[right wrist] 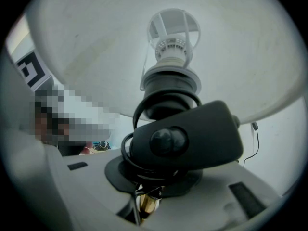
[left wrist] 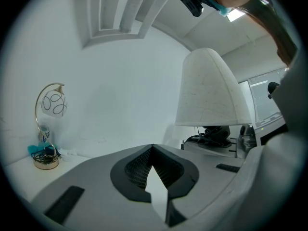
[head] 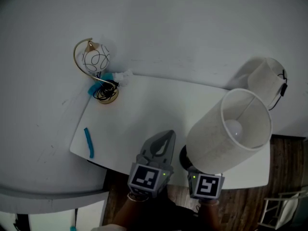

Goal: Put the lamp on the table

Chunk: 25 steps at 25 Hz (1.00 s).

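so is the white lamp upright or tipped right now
Upright: in the left gripper view the lamp has its shade's wide end down and narrow end up, with its stem gripped in the right gripper.

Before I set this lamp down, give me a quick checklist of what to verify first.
1. Right gripper shut on the table lamp: ok.
2. Cord and inline switch bundled under the shade, not dangling: ok.
3. Bare table in front of the lamp: ok.
4. Globe lamp at the far left corner and blue strip near the left edge are away from that spot: ok.
5. Left gripper shut, empty, beside the lamp: ok.
6. Lamp's foot touching the table: cannot tell, the shade hides it.
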{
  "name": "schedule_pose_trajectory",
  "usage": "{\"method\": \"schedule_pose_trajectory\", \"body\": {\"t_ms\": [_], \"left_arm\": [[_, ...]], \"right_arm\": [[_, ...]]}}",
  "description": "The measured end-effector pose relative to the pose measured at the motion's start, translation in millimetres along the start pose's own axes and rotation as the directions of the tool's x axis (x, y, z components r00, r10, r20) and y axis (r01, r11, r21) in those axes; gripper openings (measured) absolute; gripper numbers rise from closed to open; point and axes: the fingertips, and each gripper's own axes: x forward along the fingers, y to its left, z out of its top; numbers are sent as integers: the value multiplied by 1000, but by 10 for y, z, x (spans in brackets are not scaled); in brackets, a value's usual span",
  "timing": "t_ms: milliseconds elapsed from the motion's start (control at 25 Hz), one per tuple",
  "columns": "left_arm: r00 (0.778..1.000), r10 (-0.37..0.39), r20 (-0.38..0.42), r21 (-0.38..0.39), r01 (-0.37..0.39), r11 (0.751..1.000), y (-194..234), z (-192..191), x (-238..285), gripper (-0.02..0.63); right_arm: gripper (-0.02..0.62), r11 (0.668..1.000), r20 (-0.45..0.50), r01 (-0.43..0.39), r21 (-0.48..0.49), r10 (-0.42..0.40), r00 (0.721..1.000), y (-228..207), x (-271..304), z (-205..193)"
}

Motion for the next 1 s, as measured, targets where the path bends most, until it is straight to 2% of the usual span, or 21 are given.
{"method": "schedule_pose_trajectory", "body": {"t_ms": [1000], "left_arm": [[1000, -25, -10, -3, 25, 1000, 191, -46, 419, -2]], "right_arm": [[75, 1000, -8, -10, 23, 10, 1000, -59, 473, -233]]}}
